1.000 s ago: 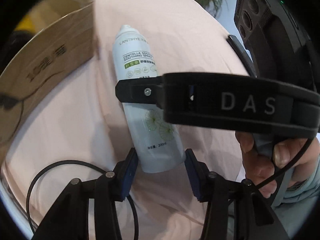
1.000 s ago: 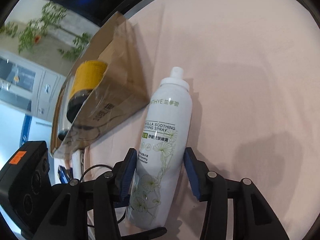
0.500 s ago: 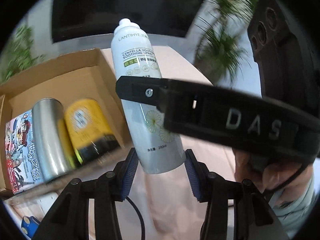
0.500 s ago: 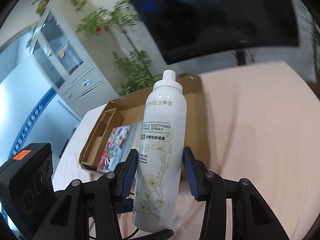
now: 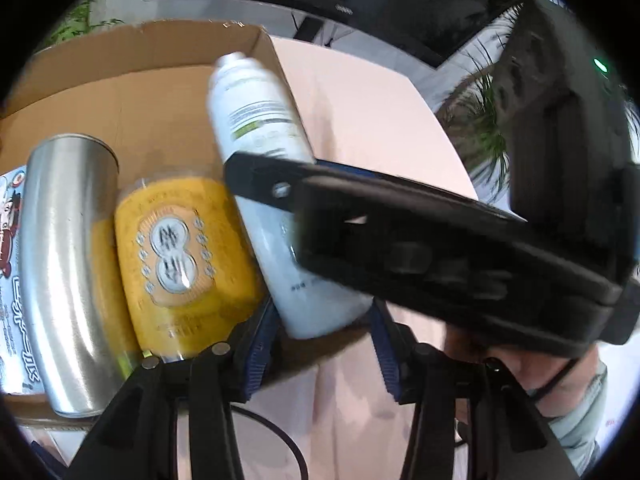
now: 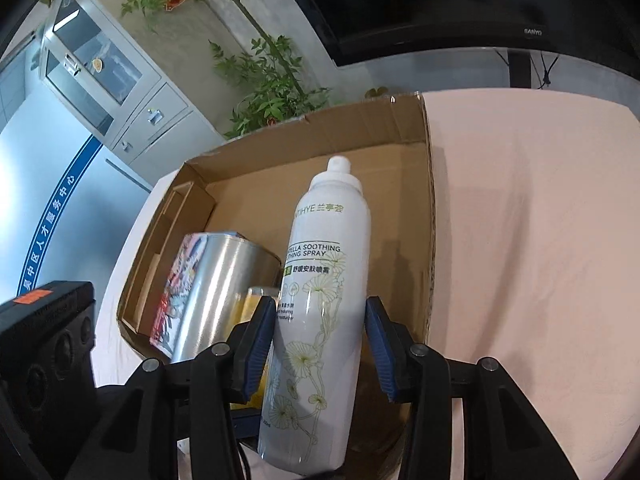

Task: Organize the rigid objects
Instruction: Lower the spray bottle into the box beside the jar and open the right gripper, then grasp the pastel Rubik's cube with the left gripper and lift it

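A white spray bottle (image 6: pixel 320 304) with a green flower print is held over the open cardboard box (image 6: pixel 400 152). My right gripper (image 6: pixel 320 344) is shut on its middle. My left gripper (image 5: pixel 324 344) is shut on its base; the bottle (image 5: pixel 260 140) looks blurred there and leans over the box's right part. In the box (image 5: pixel 132 88) lie a silver can (image 5: pixel 68 264), a yellow jar (image 5: pixel 180 256) and a cartoon-printed box (image 5: pixel 12 280). The right gripper's black body crosses the left wrist view.
The box stands on a pink tablecloth (image 6: pixel 540 240) that stretches to the right. A black cable (image 5: pixel 280 444) lies on the cloth near me. A dark screen (image 6: pixel 480 0), potted plants (image 6: pixel 272 76) and a grey cabinet (image 6: pixel 100 60) stand behind the table.
Both grippers have carried the bottle from above the cloth to over the box. It is lower and tilted, close to the yellow jar.
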A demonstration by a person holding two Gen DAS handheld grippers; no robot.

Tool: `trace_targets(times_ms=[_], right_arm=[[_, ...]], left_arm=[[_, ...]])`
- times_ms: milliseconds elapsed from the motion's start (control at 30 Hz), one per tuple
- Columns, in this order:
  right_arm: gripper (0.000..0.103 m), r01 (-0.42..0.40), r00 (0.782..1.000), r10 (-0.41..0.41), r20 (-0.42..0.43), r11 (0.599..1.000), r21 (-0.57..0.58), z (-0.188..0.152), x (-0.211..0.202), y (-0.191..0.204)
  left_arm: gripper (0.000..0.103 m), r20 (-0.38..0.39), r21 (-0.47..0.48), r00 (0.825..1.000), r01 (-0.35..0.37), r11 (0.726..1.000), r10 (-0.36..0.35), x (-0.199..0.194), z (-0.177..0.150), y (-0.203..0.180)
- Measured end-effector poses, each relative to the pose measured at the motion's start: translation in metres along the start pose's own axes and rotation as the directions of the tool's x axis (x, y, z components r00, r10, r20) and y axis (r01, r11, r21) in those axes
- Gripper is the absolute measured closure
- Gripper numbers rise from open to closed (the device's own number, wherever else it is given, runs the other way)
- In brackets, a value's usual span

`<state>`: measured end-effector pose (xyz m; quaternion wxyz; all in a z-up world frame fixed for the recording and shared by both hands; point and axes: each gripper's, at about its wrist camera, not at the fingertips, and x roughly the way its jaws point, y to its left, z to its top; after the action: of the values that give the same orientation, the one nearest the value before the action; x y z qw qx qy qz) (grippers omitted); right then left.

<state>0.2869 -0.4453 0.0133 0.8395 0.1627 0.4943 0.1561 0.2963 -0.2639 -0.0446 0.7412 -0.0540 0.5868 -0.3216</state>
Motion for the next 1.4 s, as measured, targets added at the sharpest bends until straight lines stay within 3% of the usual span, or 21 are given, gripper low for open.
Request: trace_targets(times_ms=[267,333,400,433,467,567,667,733,767,900,933,967,1000,1033,1067,1100,1133,1167,1233,1300,1400], right_arm=[[0.059,0.108,0.994,-0.105,-0.035,0.988,0.113,-0.031,0.017,-0.015],[0.053,0.141,0.990,-0.139,-0.029,0.984,0.113,-0.040,0.012,-0.008],[0.031,0.138,0.990,-0.139,0.000,0.987,0.077,-0.050,0.000,0.007],[0.004,0.146,0.989,-0.147,0.025,0.987,0.066,-0.057,-0.010,0.016],[0.001,0.161,0.985,-0.163,0.061,0.986,0.045,-0.064,-0.023,0.026],[0.000,0.242,0.959,-0.227,0.168,0.967,-0.077,-0.093,-0.055,0.064],[0.000,0.301,0.928,-0.261,0.267,0.946,-0.121,-0.127,-0.086,0.087],[0.000,0.350,0.895,-0.300,0.332,0.931,-0.103,-0.152,-0.105,0.097],[0.000,0.359,0.887,-0.308,0.345,0.928,-0.096,-0.163,-0.111,0.101],[0.000,0.333,0.889,-0.274,0.366,0.937,-0.108,-0.210,-0.128,0.123],[0.004,0.314,0.896,-0.249,0.368,0.941,-0.128,-0.227,-0.130,0.130],[0.026,0.297,0.899,-0.228,0.374,0.945,-0.139,-0.240,-0.132,0.136],[0.042,0.291,0.899,-0.219,0.378,0.946,-0.143,-0.252,-0.133,0.143],[0.060,0.295,0.900,-0.223,0.375,0.944,-0.148,-0.262,-0.134,0.148],[0.060,0.289,0.901,-0.213,0.377,0.944,-0.157,-0.272,-0.137,0.149],[0.058,0.276,0.901,-0.193,0.388,0.946,-0.171,-0.283,-0.140,0.152],[0.037,0.265,0.903,-0.174,0.394,0.946,-0.189,-0.296,-0.142,0.157],[0.000,0.253,0.905,-0.158,0.395,0.946,-0.201,-0.304,-0.143,0.161],[0.000,0.224,0.909,-0.113,0.400,0.944,-0.243,-0.326,-0.142,0.170],[0.000,0.160,0.937,-0.046,0.346,0.937,-0.311,-0.343,-0.136,0.176],[0.000,-0.012,0.976,0.109,0.191,0.894,-0.448,-0.377,-0.120,0.191]], left_arm=[[0.061,0.100,0.019,0.993,-0.070,0.997,0.068,-0.047,-0.038,-0.009],[0.061,0.183,0.033,0.977,-0.118,0.992,0.110,-0.081,-0.051,-0.005],[0.060,0.294,0.043,0.937,-0.209,0.977,0.188,-0.117,-0.067,-0.009],[0.057,0.349,0.047,0.908,-0.265,0.963,0.232,-0.139,-0.078,-0.010],[0.049,0.403,0.046,0.870,-0.329,0.943,0.283,-0.158,-0.086,-0.012],[0.019,0.557,0.006,0.714,-0.514,0.858,0.424,-0.225,-0.126,-0.007],[0.019,0.659,-0.056,0.535,-0.666,0.744,0.529,-0.264,-0.161,-0.013],[0.019,0.671,-0.107,0.453,-0.724,0.681,0.587,-0.274,-0.184,-0.014],[0.019,0.673,-0.121,0.440,-0.727,0.676,0.594,-0.280,-0.195,-0.012],[0.020,0.677,-0.153,0.462,-0.673,0.724,0.573,-0.278,-0.250,0.009],[0.037,0.679,-0.171,0.469,-0.647,0.743,0.565,-0.275,-0.262,0.017],[0.088,0.669,-0.178,0.497,-0.615,0.768,0.552,-0.271,-0.274,0.019],[0.102,0.646,-0.181,0.536,-0.584,0.791,0.543,-0.263,-0.277,0.028],[0.098,0.621,-0.207,0.567,-0.548,0.810,0.542,-0.257,-0.286,0.035],[0.098,0.615,-0.224,0.569,-0.537,0.814,0.545,-0.263,-0.296,0.031],[0.098,0.612,-0.230,0.572,-0.532,0.815,0.546,-0.260,-0.303,0.030],[0.087,0.600,-0.222,0.588,-0.530,0.819,0.543,-0.256,-0.310,0.030],[0.054,0.583,-0.217,0.604,-0.528,0.821,0.543,-0.250,-0.311,0.030],[0.008,0.550,-0.233,0.639,-0.501,0.834,0.538,-0.242,-0.323,0.034],[0.007,0.561,-0.233,0.657,-0.459,0.857,0.504,-0.241,-0.337,0.034],[0.007,0.517,-0.236,0.750,-0.337,0.911,0.412,-0.226,-0.362,0.048]])
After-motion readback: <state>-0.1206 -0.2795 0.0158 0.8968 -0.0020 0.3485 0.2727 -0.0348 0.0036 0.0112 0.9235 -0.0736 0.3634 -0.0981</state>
